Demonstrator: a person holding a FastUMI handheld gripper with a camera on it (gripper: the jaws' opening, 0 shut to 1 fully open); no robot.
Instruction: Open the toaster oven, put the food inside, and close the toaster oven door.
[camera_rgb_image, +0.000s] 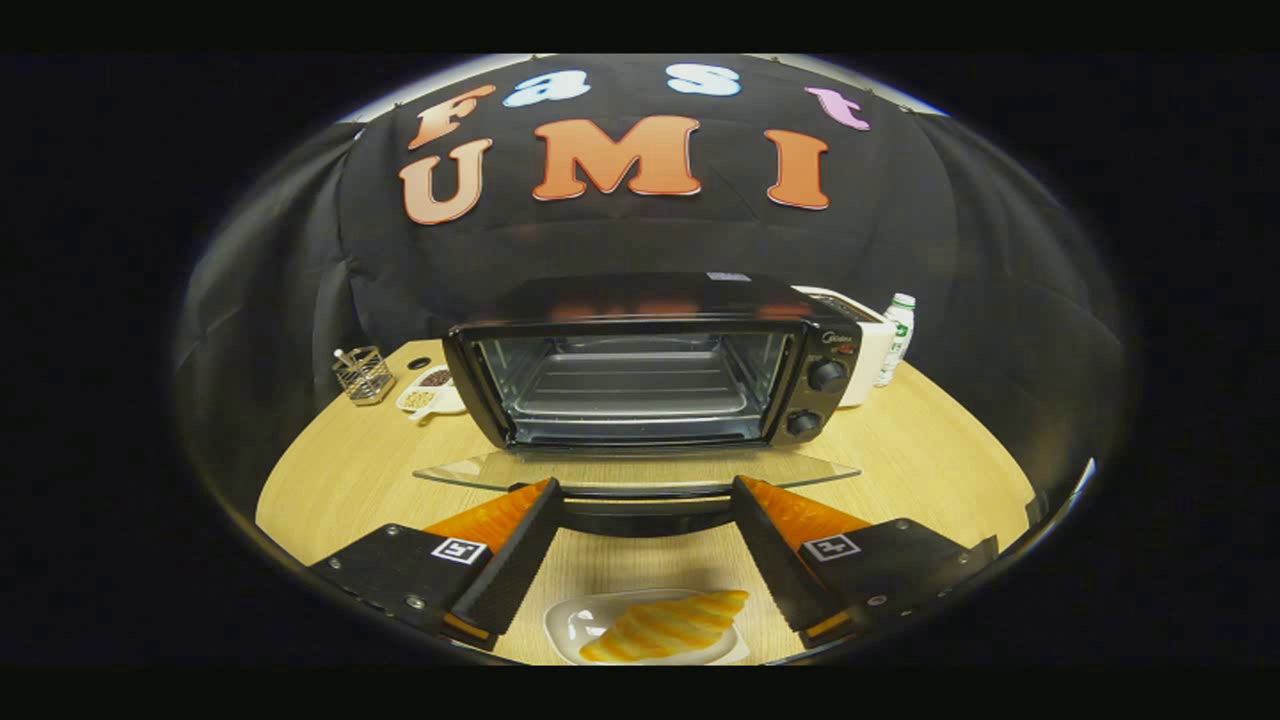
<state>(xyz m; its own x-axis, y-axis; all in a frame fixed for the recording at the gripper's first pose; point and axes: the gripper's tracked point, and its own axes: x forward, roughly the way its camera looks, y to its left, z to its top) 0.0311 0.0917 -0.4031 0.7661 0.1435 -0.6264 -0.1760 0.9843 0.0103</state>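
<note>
Sitting dead centre on the desk (350, 470), the black toaster oven (655, 365) has its glass door (640, 468) dropped flat, lying level just ahead of the tongs' tips, and the wire rack (632, 385) inside is bare. Two round knobs (826, 376) stack one above the other on its right-hand panel. Now to the food: a golden croissant (665, 627) lies on a small white plate (572, 622), down low between the two fingers and nearer than the oven, still out on the desk. The tongs (645, 487) are spread wide, released, gripping nothing, one finger to each side of the plate and neither touching the pastry. Further out, left of the oven, there's a small wire basket (364, 374) with something standing in it, and beside that a white dish (428, 392) holding what looks like nuts or seeds, too small to tell. Over on the right, tucked against the oven's side, a white appliance (868, 345) sits, and just beyond it a white bottle (896, 340) with a green cap stands upright near the desk's far edge.
</note>
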